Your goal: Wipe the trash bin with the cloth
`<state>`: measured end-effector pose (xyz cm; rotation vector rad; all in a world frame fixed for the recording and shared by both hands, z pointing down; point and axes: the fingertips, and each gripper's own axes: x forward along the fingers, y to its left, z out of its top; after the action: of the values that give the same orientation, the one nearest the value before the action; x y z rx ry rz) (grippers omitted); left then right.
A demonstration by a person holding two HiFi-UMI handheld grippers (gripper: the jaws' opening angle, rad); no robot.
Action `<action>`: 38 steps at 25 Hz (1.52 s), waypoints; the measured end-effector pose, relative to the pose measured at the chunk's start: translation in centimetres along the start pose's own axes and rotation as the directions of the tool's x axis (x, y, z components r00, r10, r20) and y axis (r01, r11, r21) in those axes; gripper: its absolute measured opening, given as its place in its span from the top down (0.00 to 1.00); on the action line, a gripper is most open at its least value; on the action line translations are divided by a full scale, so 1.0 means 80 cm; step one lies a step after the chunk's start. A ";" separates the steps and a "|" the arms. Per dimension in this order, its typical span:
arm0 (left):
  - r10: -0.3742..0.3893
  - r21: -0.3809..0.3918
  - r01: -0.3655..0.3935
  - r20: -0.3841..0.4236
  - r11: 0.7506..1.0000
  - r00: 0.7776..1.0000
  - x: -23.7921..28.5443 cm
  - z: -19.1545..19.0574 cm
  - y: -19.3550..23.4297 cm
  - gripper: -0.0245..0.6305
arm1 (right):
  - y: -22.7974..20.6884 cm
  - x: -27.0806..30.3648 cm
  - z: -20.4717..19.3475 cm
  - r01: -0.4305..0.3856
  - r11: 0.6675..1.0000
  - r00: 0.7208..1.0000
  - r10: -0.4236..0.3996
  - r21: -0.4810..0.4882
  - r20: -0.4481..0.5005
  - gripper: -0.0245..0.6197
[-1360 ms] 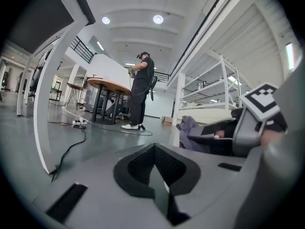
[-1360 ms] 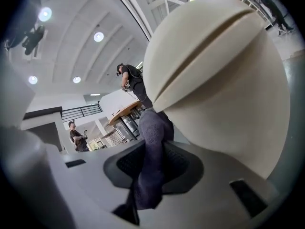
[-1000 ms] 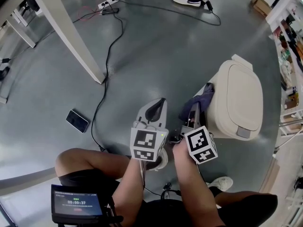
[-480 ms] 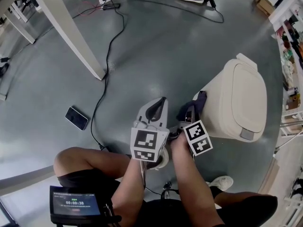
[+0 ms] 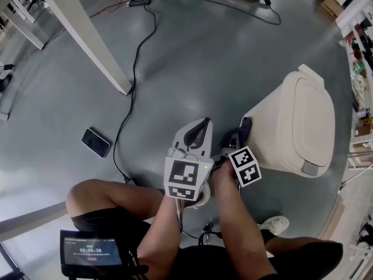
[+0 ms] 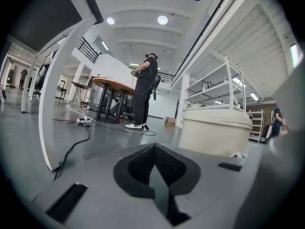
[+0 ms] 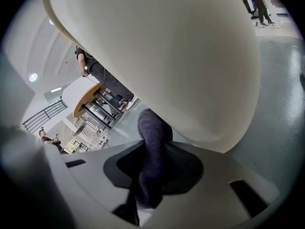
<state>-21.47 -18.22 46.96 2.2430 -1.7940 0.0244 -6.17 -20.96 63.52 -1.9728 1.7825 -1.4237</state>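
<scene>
Here the right gripper (image 5: 238, 137) is clamped on the dark blue cloth (image 5: 245, 125), holding it against the side wall of the cream trash bin (image 5: 303, 121), which stands on the grey floor (image 5: 192, 57). Just beside it, the left gripper (image 5: 200, 128) has its jaws together on nothing, apart from the bin.

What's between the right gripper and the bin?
The cloth, pinched by the right gripper, with its end up against the side of the bin. The right gripper view shows it best.
</scene>
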 end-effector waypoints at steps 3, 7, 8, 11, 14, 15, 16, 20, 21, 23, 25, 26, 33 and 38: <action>0.020 -0.002 -0.020 0.002 1.000 1.000 -0.001 0.000 0.005 0.97 | 0.016 -0.008 0.010 -0.028 1.000 1.000 0.028 -0.013 0.011 0.82; 0.042 -0.049 -0.041 0.007 0.998 0.999 -0.005 0.002 0.015 0.97 | 0.072 -0.027 0.043 -0.130 0.989 0.988 0.135 -0.074 0.071 0.82; 0.044 -0.060 -0.043 0.008 0.997 0.999 -0.006 0.003 0.016 0.97 | 0.087 -0.031 0.053 -0.153 0.985 0.983 0.160 -0.083 0.088 0.82; 0.060 -0.065 -0.059 0.009 0.996 0.998 -0.007 0.003 0.021 0.97 | 0.131 -0.042 0.082 -0.211 0.970 0.963 0.228 -0.123 0.145 0.82; 0.063 -0.065 -0.063 0.004 0.996 0.998 -0.010 0.004 0.024 0.97 | 0.165 -0.054 0.105 -0.238 0.961 0.945 0.263 -0.140 0.195 0.82; 0.065 -0.070 -0.065 0.004 0.995 0.998 -0.012 0.005 0.026 0.97 | 0.172 -0.056 0.110 -0.242 0.961 0.941 0.266 -0.136 0.208 0.82; 0.068 -0.078 -0.067 0.008 0.995 0.998 -0.014 0.007 0.029 0.97 | 0.176 -0.057 0.115 -0.241 0.962 0.940 0.264 -0.126 0.217 0.82; 0.088 -0.087 -0.086 0.022 0.993 0.996 -0.020 0.016 0.039 0.97 | 0.181 -0.050 0.125 -0.237 0.969 0.937 0.248 -0.072 0.245 0.82; 0.093 -0.073 -0.092 0.017 0.993 0.995 -0.021 0.015 0.041 0.97 | 0.180 -0.048 0.126 -0.236 0.970 0.937 0.244 -0.062 0.249 0.82; 0.101 -0.045 -0.100 0.004 0.994 0.995 -0.022 0.012 0.043 0.97 | 0.173 -0.043 0.124 -0.221 0.974 0.942 0.224 -0.040 0.248 0.82; 0.106 -0.042 -0.106 -0.002 0.993 0.994 -0.025 0.011 0.046 0.97 | 0.162 -0.037 0.119 -0.199 0.980 0.950 0.201 -0.034 0.238 0.82; 0.109 -0.048 -0.109 -0.001 0.993 0.994 -0.025 0.011 0.047 0.97 | 0.156 -0.033 0.115 -0.187 0.982 0.954 0.191 -0.037 0.230 0.82; 0.066 -0.034 -0.066 0.004 0.997 0.998 -0.017 0.010 0.033 0.97 | 0.108 0.003 0.078 -0.097 0.995 0.983 0.097 -0.010 0.153 0.82; 0.064 0.015 -0.064 -0.005 0.998 0.998 -0.017 0.006 0.017 0.97 | 0.067 0.027 0.057 -0.032 0.999 0.998 0.031 0.011 0.055 0.82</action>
<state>-23.17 -17.34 46.51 2.1929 -1.8680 0.0561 -7.16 -26.49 58.77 -1.9496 1.7698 -1.3536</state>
